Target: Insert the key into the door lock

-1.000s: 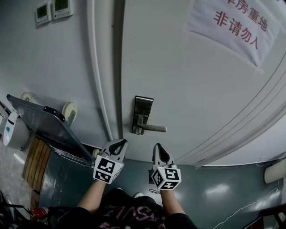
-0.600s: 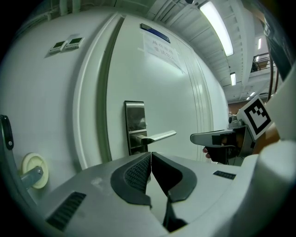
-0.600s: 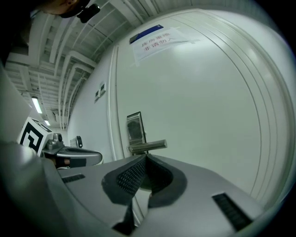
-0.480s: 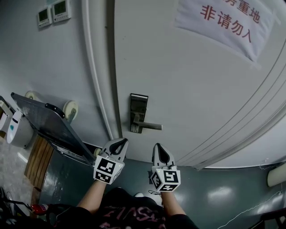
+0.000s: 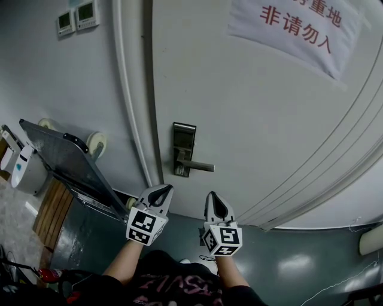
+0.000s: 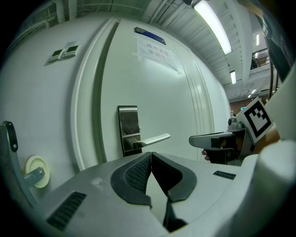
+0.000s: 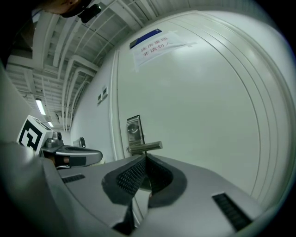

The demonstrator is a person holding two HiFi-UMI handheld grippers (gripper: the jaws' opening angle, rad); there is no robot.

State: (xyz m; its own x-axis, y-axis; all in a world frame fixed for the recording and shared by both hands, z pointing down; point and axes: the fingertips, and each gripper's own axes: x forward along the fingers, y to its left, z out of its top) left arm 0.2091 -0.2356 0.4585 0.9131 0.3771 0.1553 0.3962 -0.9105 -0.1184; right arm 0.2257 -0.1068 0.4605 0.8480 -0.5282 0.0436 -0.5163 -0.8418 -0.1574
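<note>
The steel lock plate [image 5: 184,149] with its lever handle [image 5: 198,165] is on the white door, just right of the door's edge. My left gripper [image 5: 163,190] is below and slightly left of the plate, apart from it, jaws shut. My right gripper [image 5: 212,196] is below the handle's tip, also shut. No key shows in any view. In the left gripper view the left gripper [image 6: 151,153] points at the lock plate [image 6: 128,129], with the right gripper [image 6: 217,139] beside it. In the right gripper view the right gripper [image 7: 145,156] lines up under the handle [image 7: 145,147].
A flat trolley [image 5: 66,167] with wheels [image 5: 97,143] leans against the wall left of the door frame. Two wall controllers [image 5: 78,18] hang at the upper left. A paper sign [image 5: 293,33] is taped high on the door. The floor below is dark green.
The head view has drifted, so the lock plate sits a little higher and further left. Both grippers stay shut and keep their place below the handle.
</note>
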